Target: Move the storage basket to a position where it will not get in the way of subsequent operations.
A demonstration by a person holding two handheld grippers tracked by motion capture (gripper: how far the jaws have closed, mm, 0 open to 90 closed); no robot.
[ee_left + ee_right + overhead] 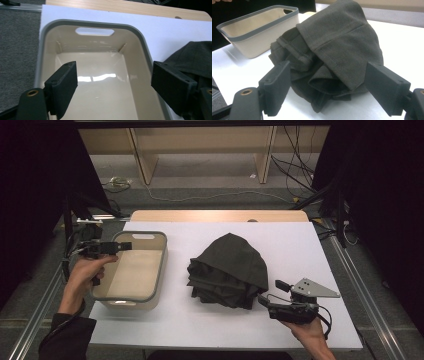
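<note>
A dark grey-green garment [230, 270] lies bunched in a heap at the middle of the white table top [300, 245]. Left of it stands a beige plastic bin [162, 265] with a grey rim, and nothing lies inside it. My left gripper [122, 246] hovers over the bin's left rim, pointing right, open with nothing between its jaws. In the left gripper view the bin [92, 22] lies under the open gripper [113, 72], and the garment [195, 57] shows at the right. My right gripper [272, 292] rests open at the garment's near right edge. Its view looks between its wide jaws at the garment [342, 42].
The bin [249, 37] sits far left in the right gripper view. A wooden strip [220, 215] runs along the table's far edge. Metal rails flank both sides of the table, and cables lie on the floor beyond. Bare white surface lies right of and in front of the garment.
</note>
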